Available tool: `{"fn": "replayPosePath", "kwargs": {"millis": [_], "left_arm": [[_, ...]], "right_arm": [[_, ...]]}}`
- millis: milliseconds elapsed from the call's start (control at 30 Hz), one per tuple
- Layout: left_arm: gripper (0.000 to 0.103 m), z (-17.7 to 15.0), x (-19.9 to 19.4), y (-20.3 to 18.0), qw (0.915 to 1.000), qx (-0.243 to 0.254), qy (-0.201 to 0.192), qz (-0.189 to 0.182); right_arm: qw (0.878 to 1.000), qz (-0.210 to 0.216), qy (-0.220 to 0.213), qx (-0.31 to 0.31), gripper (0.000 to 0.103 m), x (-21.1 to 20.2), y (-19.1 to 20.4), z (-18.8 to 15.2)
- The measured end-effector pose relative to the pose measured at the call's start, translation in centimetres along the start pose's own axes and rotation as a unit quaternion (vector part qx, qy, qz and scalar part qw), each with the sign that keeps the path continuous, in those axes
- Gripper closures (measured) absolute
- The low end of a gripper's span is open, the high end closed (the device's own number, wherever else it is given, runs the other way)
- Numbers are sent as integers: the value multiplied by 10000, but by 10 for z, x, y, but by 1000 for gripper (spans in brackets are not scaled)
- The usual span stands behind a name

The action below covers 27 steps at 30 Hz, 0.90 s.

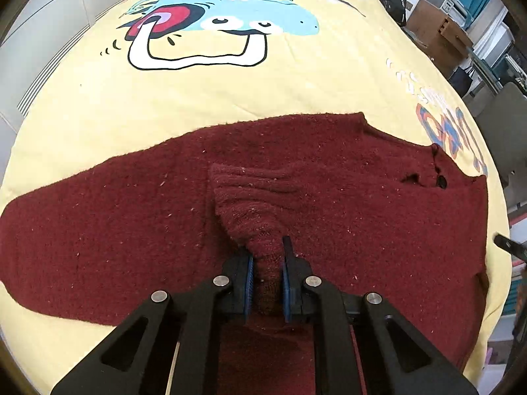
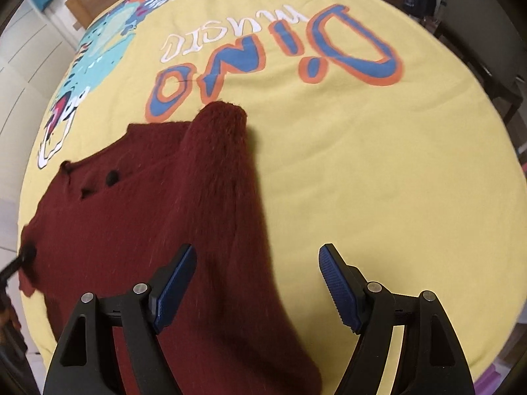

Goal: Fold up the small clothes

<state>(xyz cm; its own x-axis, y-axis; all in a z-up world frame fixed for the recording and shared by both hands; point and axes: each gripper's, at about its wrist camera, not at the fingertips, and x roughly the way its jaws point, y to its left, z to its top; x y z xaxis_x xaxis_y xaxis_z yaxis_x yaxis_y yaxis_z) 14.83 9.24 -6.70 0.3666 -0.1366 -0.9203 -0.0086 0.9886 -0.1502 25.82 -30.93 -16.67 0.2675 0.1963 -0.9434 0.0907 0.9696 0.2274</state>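
Note:
A dark red knitted sweater [image 1: 329, 204] lies spread flat on a yellow printed cloth [image 1: 230, 95]. My left gripper [image 1: 267, 253] is shut on one sleeve [image 1: 253, 204], whose cuff is drawn over the sweater's body. In the right wrist view the sweater [image 2: 131, 223] lies at the left, its other sleeve [image 2: 220, 151] stretched away from me. My right gripper [image 2: 257, 270] is open and empty above that sleeve's near part, its left fingertip over the knit, its right one over the yellow cloth [image 2: 378, 181].
The cloth carries a cartoon dinosaur print [image 1: 217, 23] and the word "Dino" [image 2: 280, 62]. Boxes and shelves [image 1: 461, 29] stand beyond the far right edge. A dark chair [image 2: 487, 42] stands at the far right. White cabinet doors [image 1: 39, 23] are at the left.

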Motion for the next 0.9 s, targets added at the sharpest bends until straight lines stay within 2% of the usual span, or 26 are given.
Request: {"fn": "replayPosePath", "kwargs": {"millis": [100, 133, 167, 200, 267, 400, 500, 567, 700, 733, 767, 800, 833, 867, 900], "left_arm": [[92, -6, 4, -1, 9999, 102, 54, 123], [92, -3, 20, -18, 9998, 108, 93, 155], [92, -1, 28, -24, 9998, 88, 132, 151], [92, -5, 31, -22, 9997, 46, 179, 132], [92, 1, 31, -20, 9997, 13, 221, 83], [91, 0, 32, -19, 9996, 45, 266, 63], [91, 0, 37, -19, 9993, 61, 347, 83], [88, -1, 42, -21, 9991, 161, 346, 158], [84, 0, 41, -21, 9989, 134, 391, 226], [77, 1, 39, -22, 9988, 123, 395, 267], [65, 1, 34, -23, 9986, 124, 367, 350], [58, 2, 30, -23, 9986, 133, 331, 398], [39, 4, 24, -24, 9987, 129, 308, 397], [17, 5, 20, -25, 9988, 118, 305, 353], [9, 6, 15, -27, 9991, 111, 252, 317]], "right_arm": [[9996, 185, 167, 114, 26, 22, 5, 11], [9995, 163, 218, 171, 34, 27, 5, 12], [9993, 149, 278, 215, 62, 34, 6, 13], [9989, 260, 324, 211, 77, 39, 6, 14], [9991, 247, 302, 185, 84, 40, 7, 16], [9998, 66, 43, 169, 85, 25, 4, 14], [9997, -187, 78, 120, 85, 31, 8, 10], [9995, -284, 140, 64, 83, 37, 15, 12], [9995, -299, -119, -48, 74, 22, 26, 10], [9990, -304, -310, -121, 69, 9, 31, 7], [9983, -298, -458, -189, 54, 1, 36, 5], [9974, -272, -610, -261, 43, -9, 41, 2], [9965, -228, -725, -336, 25, -19, 47, -1], [9954, -162, -838, -427, 21, -30, 52, -5], [9942, -126, -934, -511, 21, -38, 56, -10]]}}
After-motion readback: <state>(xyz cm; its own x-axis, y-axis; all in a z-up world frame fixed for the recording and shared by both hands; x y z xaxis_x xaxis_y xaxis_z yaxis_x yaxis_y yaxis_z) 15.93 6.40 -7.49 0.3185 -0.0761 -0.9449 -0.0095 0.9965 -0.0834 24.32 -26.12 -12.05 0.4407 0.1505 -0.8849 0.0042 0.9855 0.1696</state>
